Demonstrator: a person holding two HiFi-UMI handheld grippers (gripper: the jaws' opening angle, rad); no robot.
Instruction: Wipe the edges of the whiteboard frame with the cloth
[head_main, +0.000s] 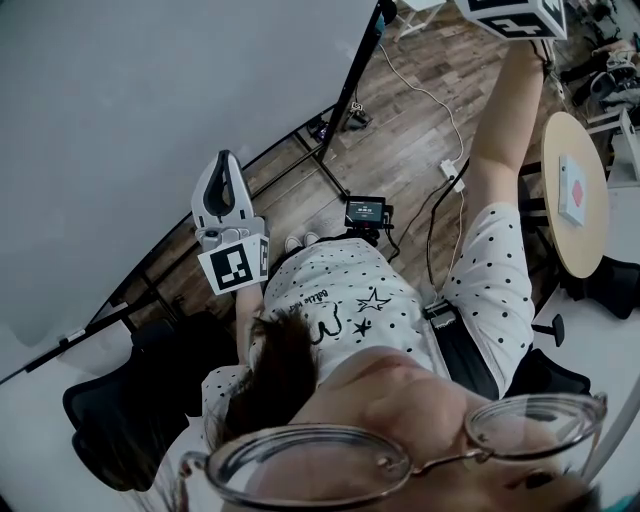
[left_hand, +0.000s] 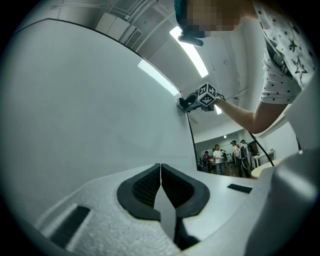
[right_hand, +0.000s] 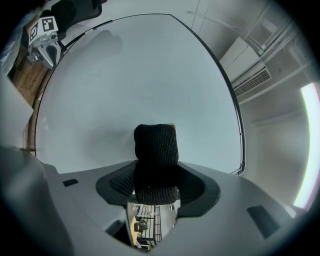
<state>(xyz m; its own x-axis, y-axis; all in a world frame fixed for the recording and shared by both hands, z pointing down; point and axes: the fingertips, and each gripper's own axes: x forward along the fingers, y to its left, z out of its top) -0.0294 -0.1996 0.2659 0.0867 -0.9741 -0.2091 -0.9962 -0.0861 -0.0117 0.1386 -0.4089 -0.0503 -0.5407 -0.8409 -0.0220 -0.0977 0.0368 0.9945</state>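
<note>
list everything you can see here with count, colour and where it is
whiteboard: one, white with dark frame, upper left of head view
cloth: one, black ribbed, between the right tool's jaws
round table: one, light wood, right edge
box: one, white with red mark, on the round table
office chair: one, black, lower left
small screen: one, dark, centre, low by the floor
floor: brown wood planks
bystanders: several, far background of left gripper view
left tool: one, white, shut, empty
right tool: one, grey, raised at the whiteboard's edge, shut on the cloth
</note>
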